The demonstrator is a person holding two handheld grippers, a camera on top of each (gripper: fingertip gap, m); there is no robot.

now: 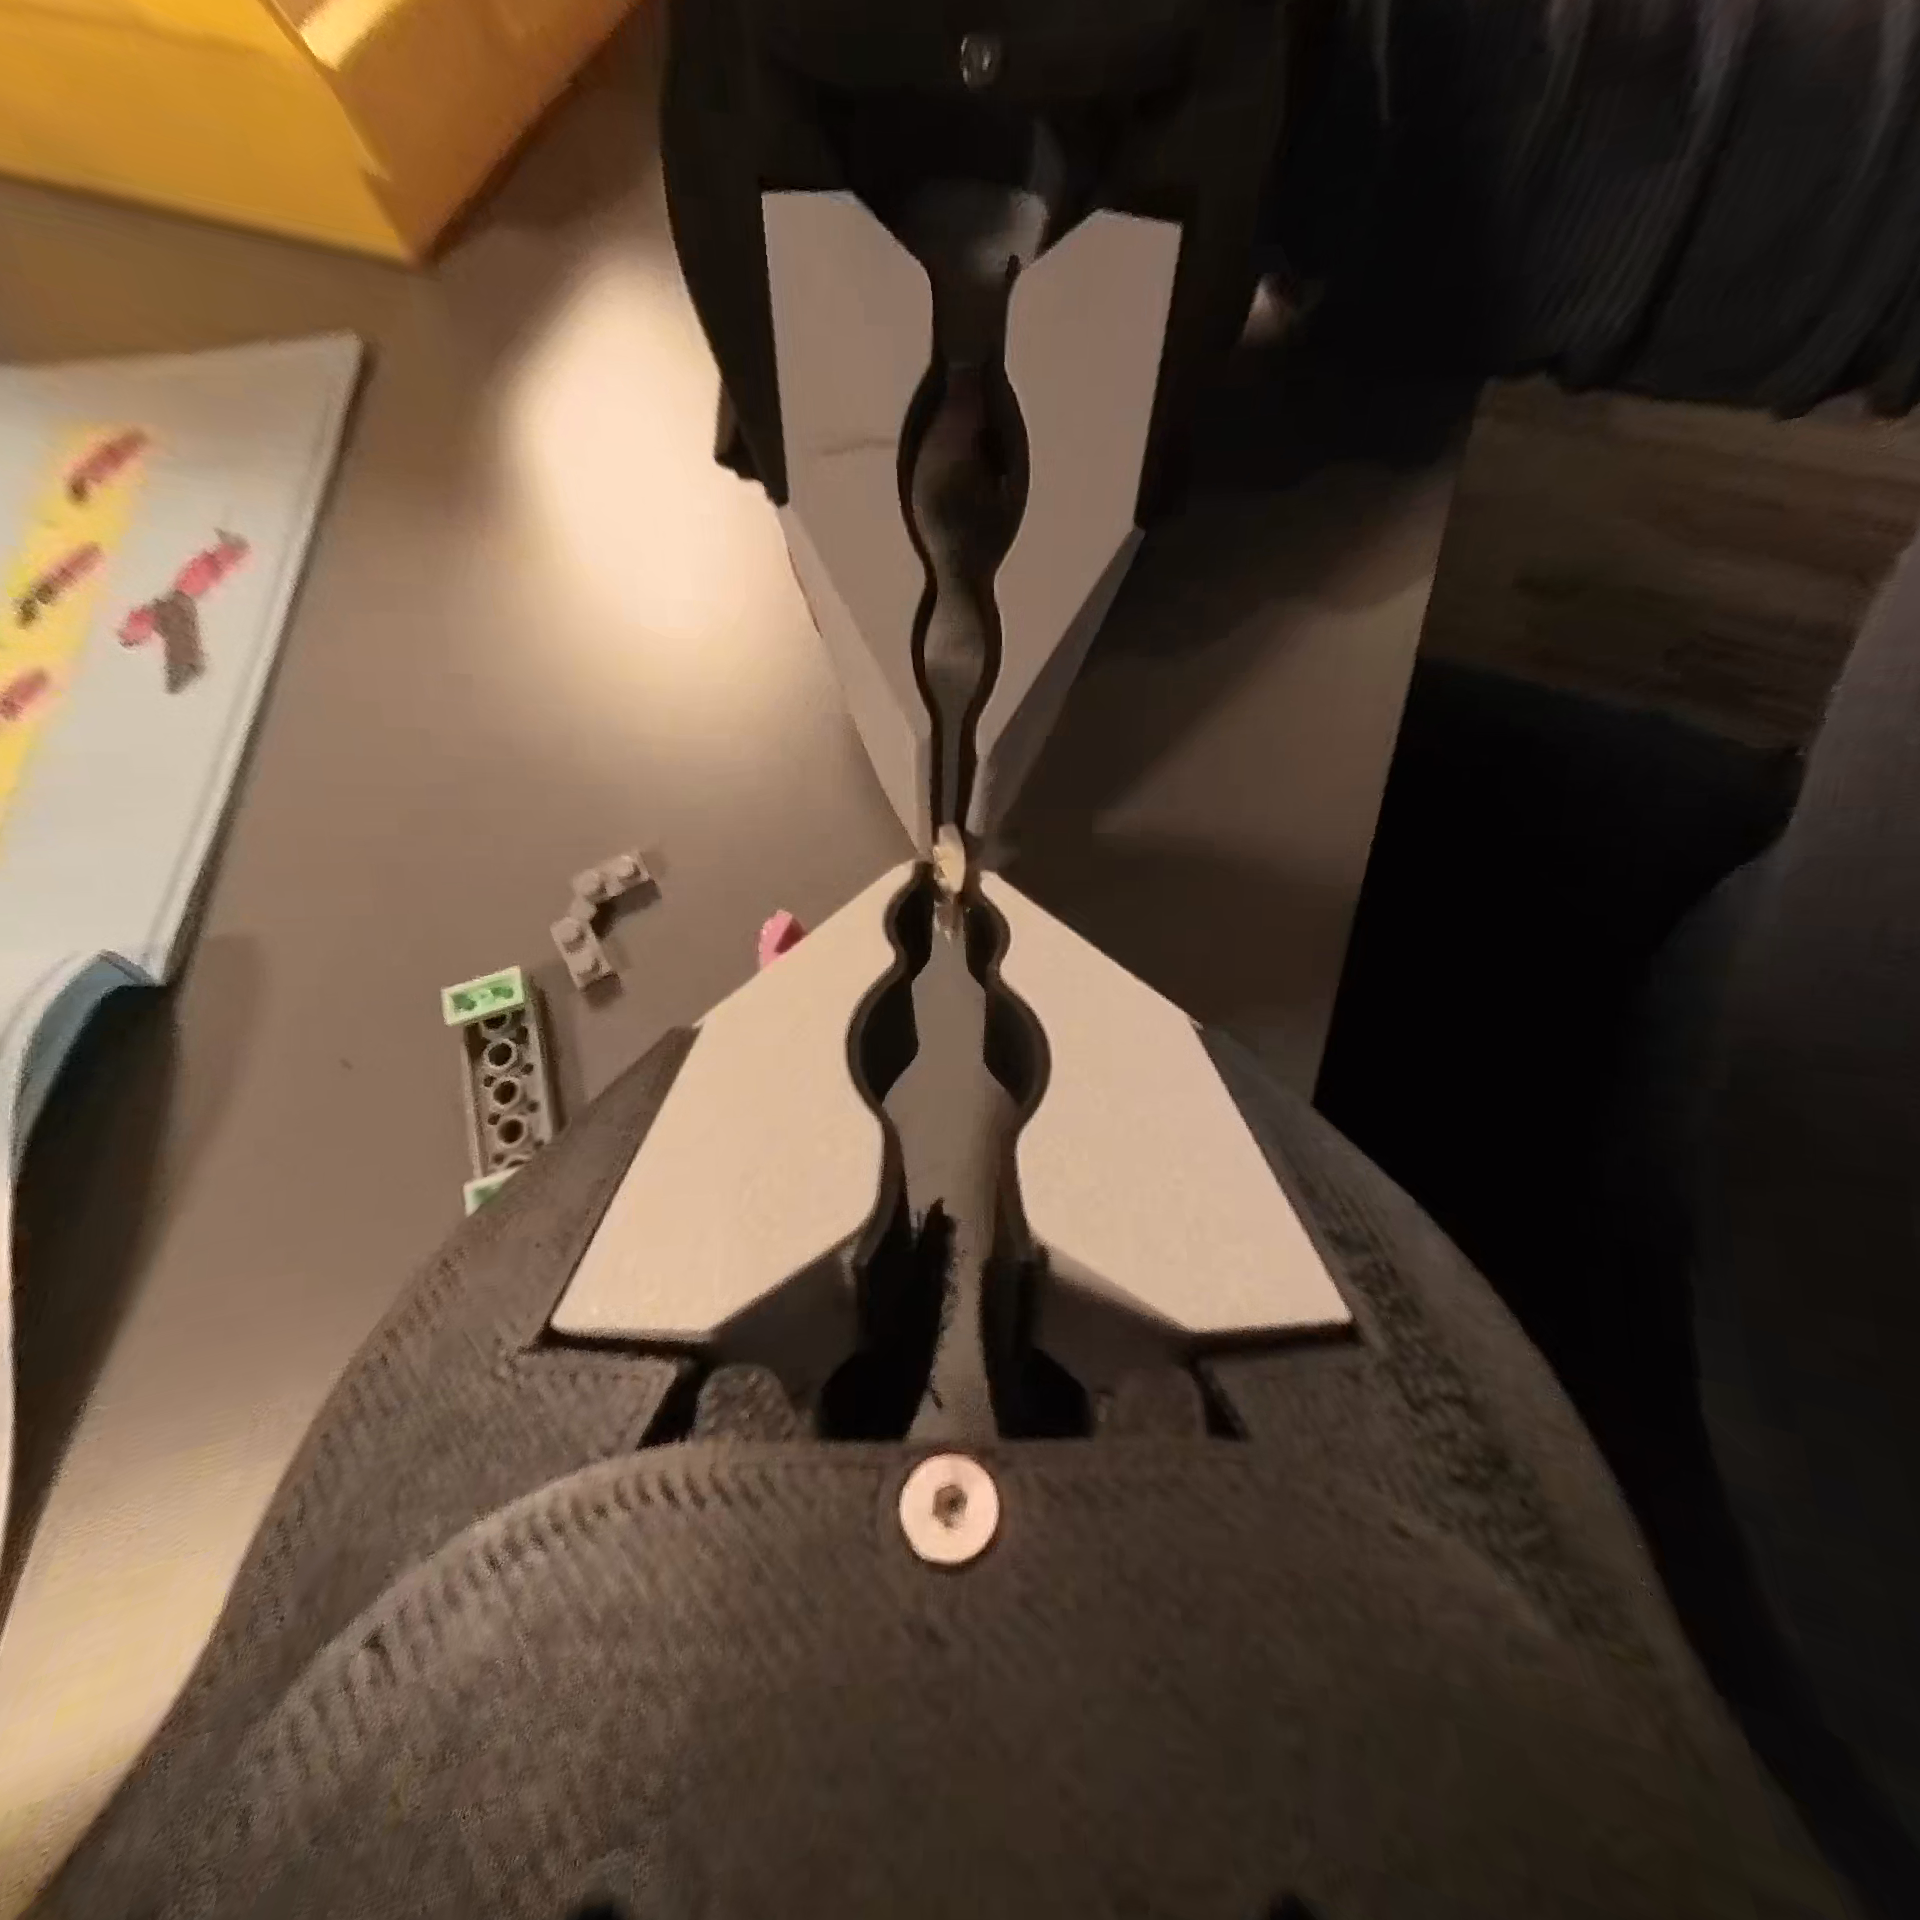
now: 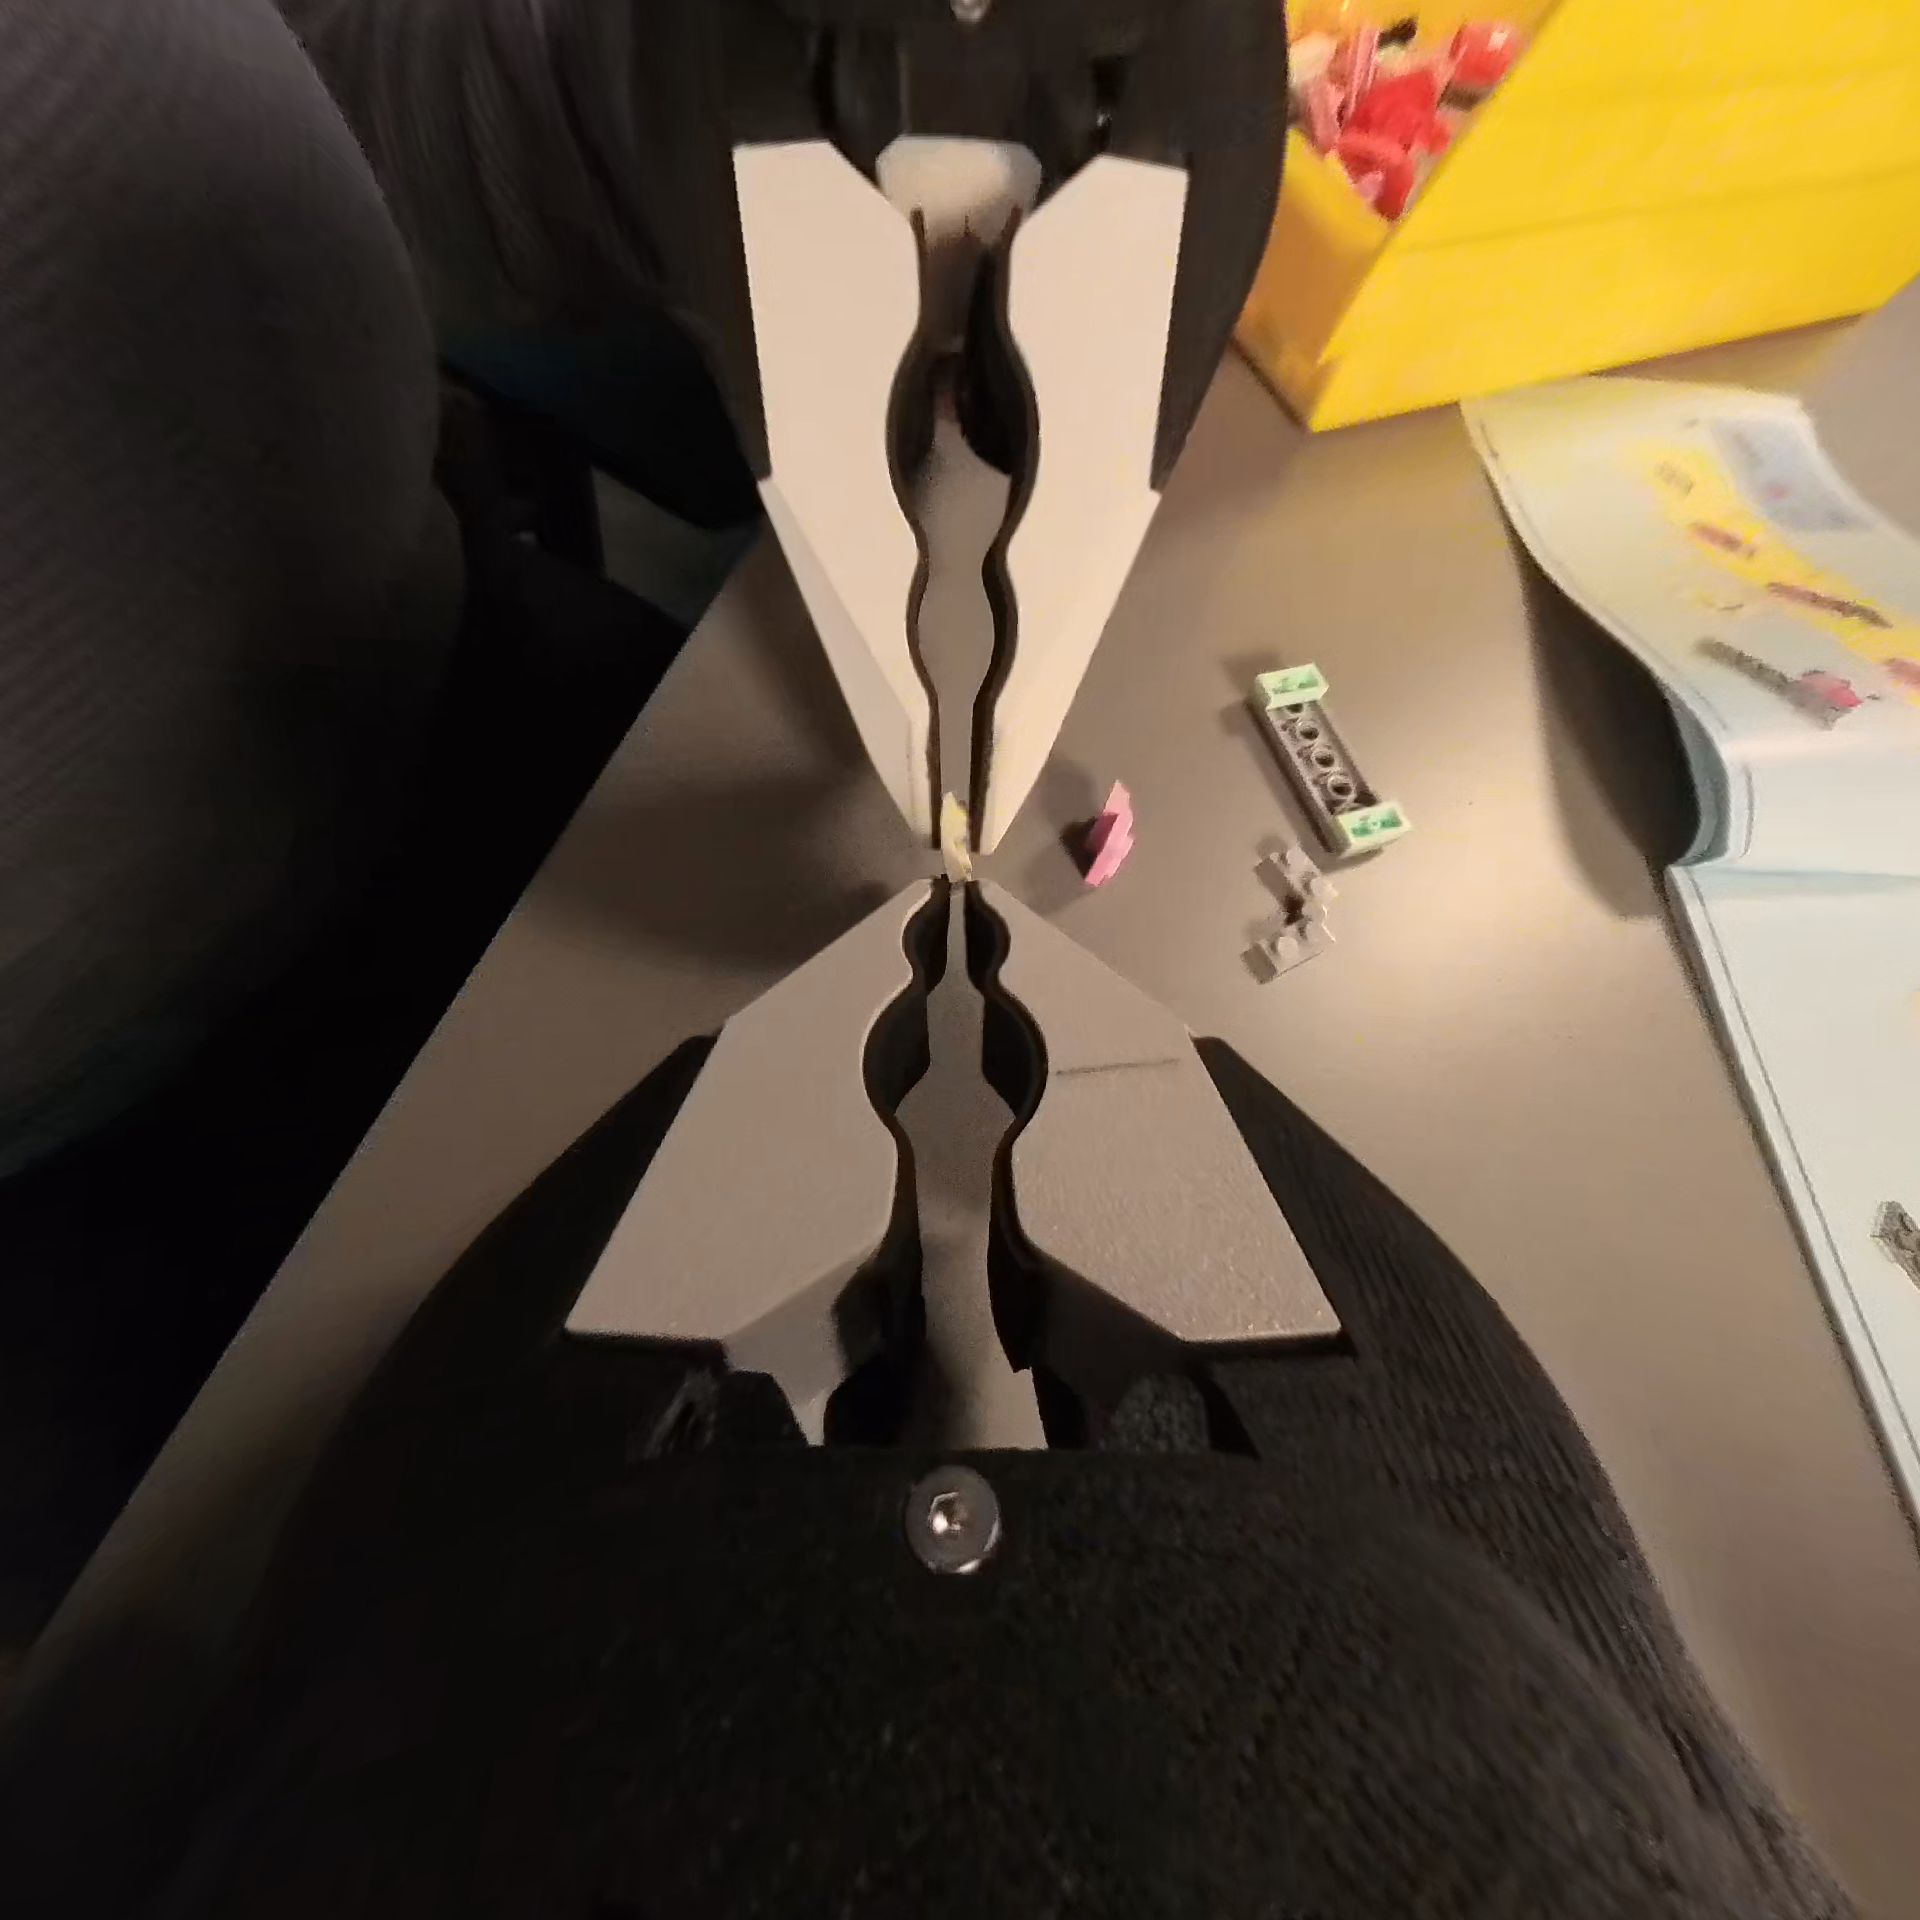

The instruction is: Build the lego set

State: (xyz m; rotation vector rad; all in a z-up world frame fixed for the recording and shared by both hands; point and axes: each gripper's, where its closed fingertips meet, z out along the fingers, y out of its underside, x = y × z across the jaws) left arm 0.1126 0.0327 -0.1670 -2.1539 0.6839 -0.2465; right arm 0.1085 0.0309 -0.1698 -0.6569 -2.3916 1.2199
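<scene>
Yellow box (image 2: 1621, 239); pink brick (image 2: 1103, 844); grey table (image 2: 1403, 1091).

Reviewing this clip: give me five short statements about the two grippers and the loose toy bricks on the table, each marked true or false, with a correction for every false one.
1. The left gripper and the right gripper meet tip to tip around one tiny pale yellowish piece. True.
2. A small pink brick lies on the grey table close to the meeting tips. True.
3. The long grey brick with light green end caps is clamped in the right gripper. False: it lies free on the table, apart from both grippers.
4. The yellow cardboard box is empty. False: red and pink pieces show inside it.
5. An open light blue instruction booklet lies on the table. True.
</scene>
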